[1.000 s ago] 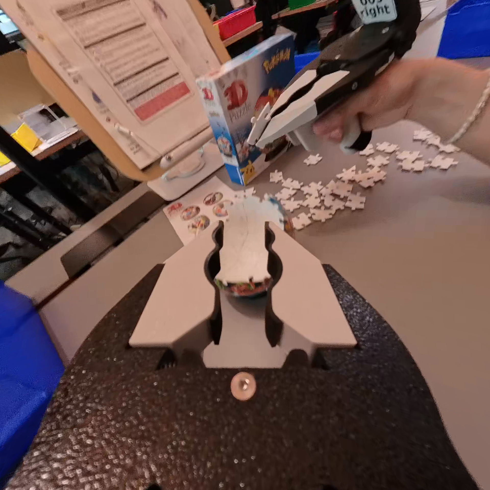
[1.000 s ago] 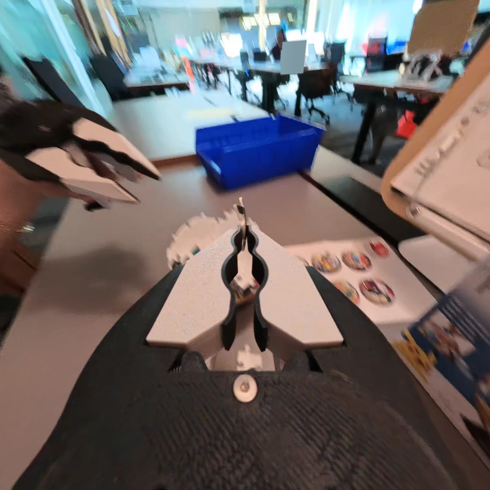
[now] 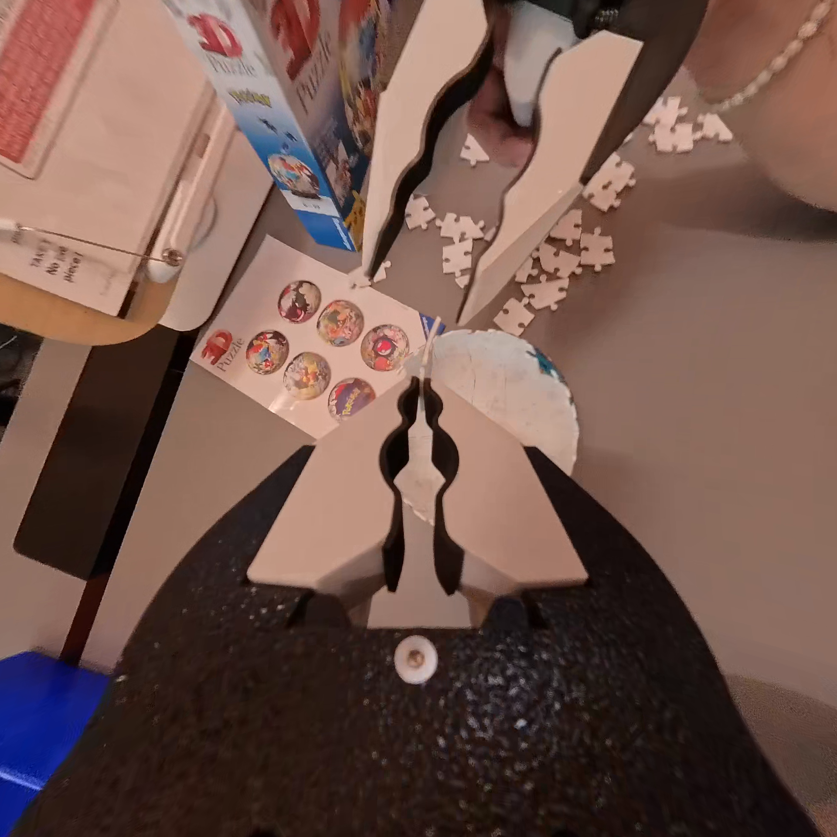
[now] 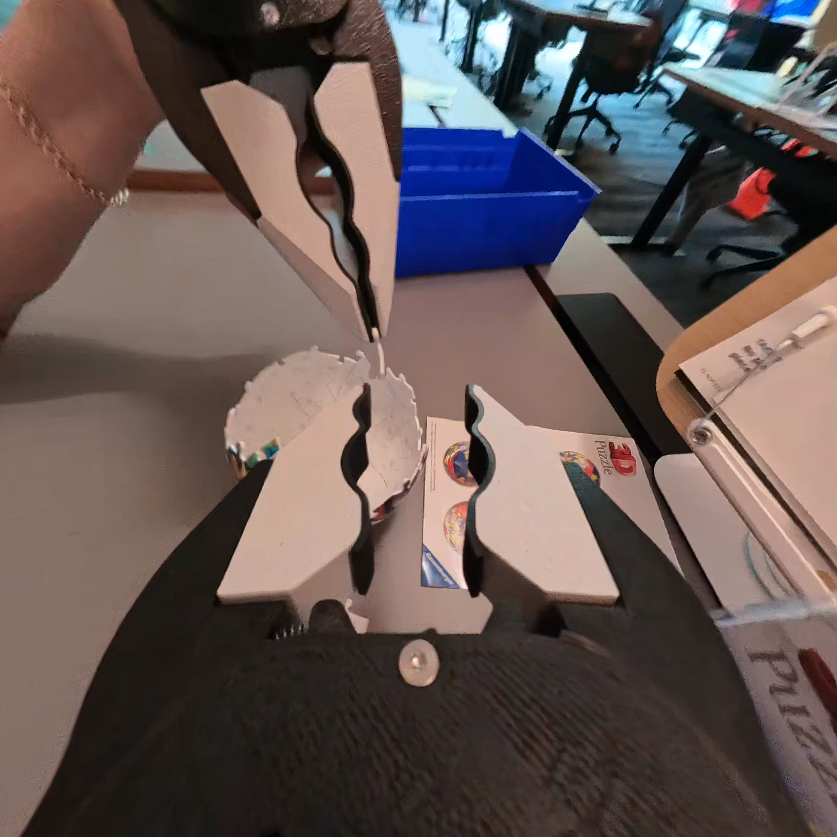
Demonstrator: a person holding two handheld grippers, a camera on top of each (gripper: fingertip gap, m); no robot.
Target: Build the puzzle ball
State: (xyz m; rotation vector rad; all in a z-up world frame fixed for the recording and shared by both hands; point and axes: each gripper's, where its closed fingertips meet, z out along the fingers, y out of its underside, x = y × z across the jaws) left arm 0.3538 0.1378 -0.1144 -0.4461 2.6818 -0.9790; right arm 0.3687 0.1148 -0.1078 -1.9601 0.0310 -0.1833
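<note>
The half-built ball shell (image 3: 507, 394), white inside with a printed outside, lies on the grey table; it also shows in the right wrist view (image 4: 299, 403). My left gripper (image 3: 423, 380) is shut on a thin white puzzle piece (image 3: 428, 344), held edge-on at the shell's rim. In the right wrist view the left gripper (image 4: 373, 335) points down, and the piece (image 4: 379, 360) touches the rim. My right gripper (image 4: 417, 394) is open and empty, just above the shell; it also shows in the left wrist view (image 3: 416, 296).
Several loose white pieces (image 3: 557, 258) lie scattered behind the shell. The puzzle box (image 3: 290, 113) stands at the back, with a picture leaflet (image 3: 317, 344) before it. A clipboard with papers (image 4: 770, 407) overhangs the side. A blue bin (image 4: 484, 217) stands at the far edge. My two grippers' fingertips are within a few centimetres of each other.
My right gripper held a piece before and has now opened. My left gripper has closed on a piece. Both grippers have come close together over the shell.
</note>
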